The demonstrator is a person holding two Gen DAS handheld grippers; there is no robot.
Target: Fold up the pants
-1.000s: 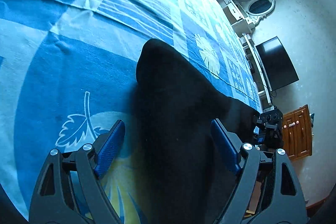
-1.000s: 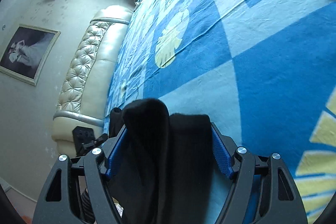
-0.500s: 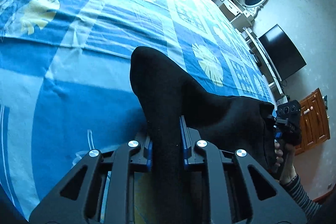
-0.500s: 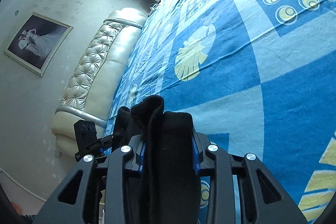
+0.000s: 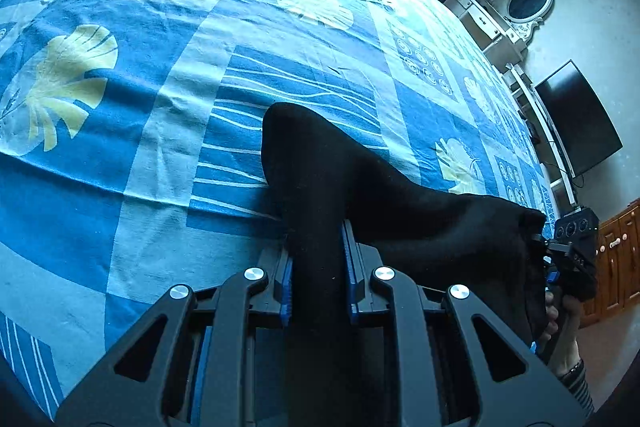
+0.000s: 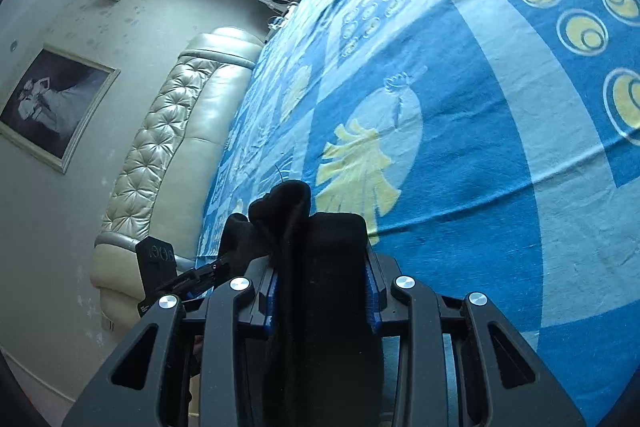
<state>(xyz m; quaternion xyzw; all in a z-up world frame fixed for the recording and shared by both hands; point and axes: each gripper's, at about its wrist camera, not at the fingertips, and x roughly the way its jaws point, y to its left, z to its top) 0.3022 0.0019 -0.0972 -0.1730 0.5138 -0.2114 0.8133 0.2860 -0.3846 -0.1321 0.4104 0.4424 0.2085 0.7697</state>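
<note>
Both my tongs pinch the black pants (image 5: 320, 187): left gripper (image 5: 316, 275) and right gripper (image 6: 322, 291) hold one edge stretched sideways between them, above the blue bedspread (image 5: 140, 147).

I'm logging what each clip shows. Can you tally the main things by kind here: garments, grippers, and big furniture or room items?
Black pants: 1
Grippers: 2, the left gripper and the right gripper, both clamped on the pants
Bed: 1
Headboard: 1
Television: 1
Framed picture: 1
Total: 7
</note>
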